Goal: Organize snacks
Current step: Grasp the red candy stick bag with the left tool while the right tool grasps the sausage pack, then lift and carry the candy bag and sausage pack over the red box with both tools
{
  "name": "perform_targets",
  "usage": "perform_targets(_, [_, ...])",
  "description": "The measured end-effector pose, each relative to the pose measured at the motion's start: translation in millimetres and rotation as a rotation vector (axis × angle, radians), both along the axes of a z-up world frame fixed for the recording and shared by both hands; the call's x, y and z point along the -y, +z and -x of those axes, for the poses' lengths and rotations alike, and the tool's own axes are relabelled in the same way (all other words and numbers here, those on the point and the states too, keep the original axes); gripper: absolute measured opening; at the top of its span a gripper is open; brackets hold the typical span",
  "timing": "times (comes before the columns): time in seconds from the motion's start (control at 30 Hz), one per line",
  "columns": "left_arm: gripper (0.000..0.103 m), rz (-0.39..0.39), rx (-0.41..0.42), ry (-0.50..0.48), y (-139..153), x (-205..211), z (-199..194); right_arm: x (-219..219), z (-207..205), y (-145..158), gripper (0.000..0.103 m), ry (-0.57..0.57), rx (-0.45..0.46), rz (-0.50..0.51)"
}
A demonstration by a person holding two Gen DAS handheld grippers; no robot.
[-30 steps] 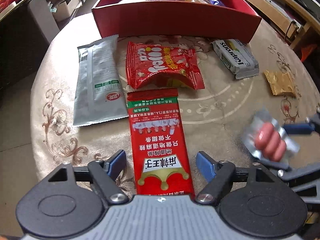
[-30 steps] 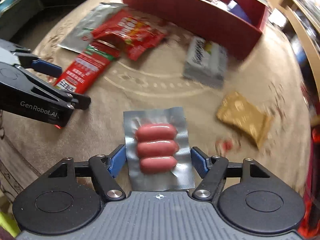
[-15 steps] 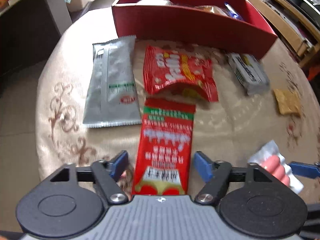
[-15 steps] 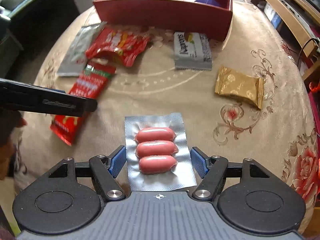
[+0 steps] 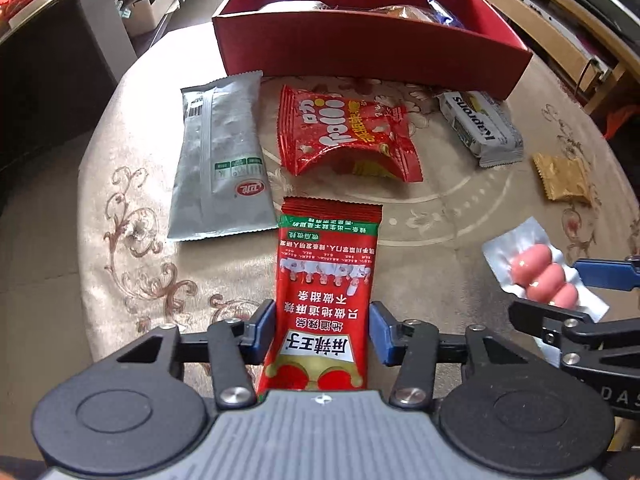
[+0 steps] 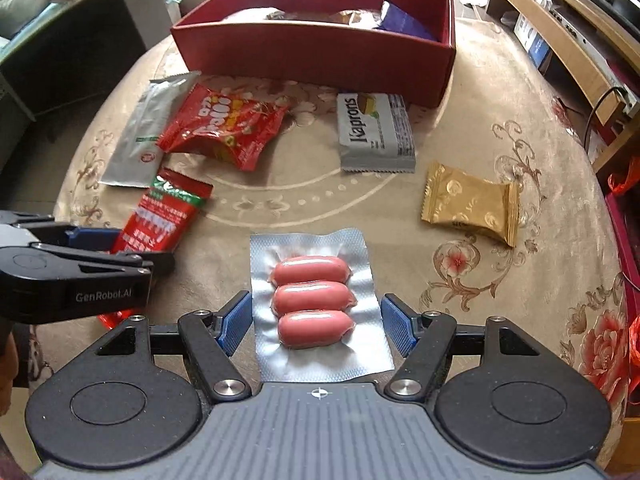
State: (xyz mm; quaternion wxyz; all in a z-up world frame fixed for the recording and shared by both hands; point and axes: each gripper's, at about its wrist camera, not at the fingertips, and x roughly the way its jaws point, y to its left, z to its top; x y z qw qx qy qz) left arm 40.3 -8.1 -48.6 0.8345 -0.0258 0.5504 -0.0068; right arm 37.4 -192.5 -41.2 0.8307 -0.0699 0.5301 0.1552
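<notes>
The left gripper (image 5: 322,334) had just closed its jaws on the red packet (image 5: 326,280), gripping its near end for lifting. The right gripper's (image 6: 316,326) jaws stood wide around the sausage pack (image 6: 316,304), untouched, ready to grasp, red box (image 6: 320,56) waiting at the tabletop's far edge.

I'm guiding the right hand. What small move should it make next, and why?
Probably close the right tongs on the sausage pack. The pack lies between the open blue pads with gaps on both sides, while the left tongs, which have just been closing, already pinch the red spicy-strip packet.
</notes>
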Motion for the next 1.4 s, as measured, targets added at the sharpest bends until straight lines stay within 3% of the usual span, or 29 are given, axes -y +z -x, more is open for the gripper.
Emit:
perform_targets(0.3, [0.042,0.005,0.024,-0.008,11,-1,2,2,-2,6,0.075,-0.018,0.024,-0.016])
perform_targets(0.43, [0.043,-0.015,0.003,-0.009,3,1,-1,0,-2,2,0.075,-0.014,0.017,-0.003])
perform_targets(0.67, [0.061,-0.051,0.001,-0.010,-8,5,-12,-5,-6,-3,0.075,-0.007,-0.002,0.008])
perform_targets(0.8, [0.061,-0.043,0.000,-0.005,-9,2,-10,-4,-8,-6,0.075,-0.014,-0.010,0.018])
perform_targets(0.97, [0.046,-0.052,0.005,-0.032,-5,5,-2,-4,-8,-3,0.075,-0.017,-0.002,0.017])
perform_targets(1.4, [0.042,-0.009,0.036,-0.023,11,7,0,-4,-8,5,0.075,-0.020,0.034,0.009])
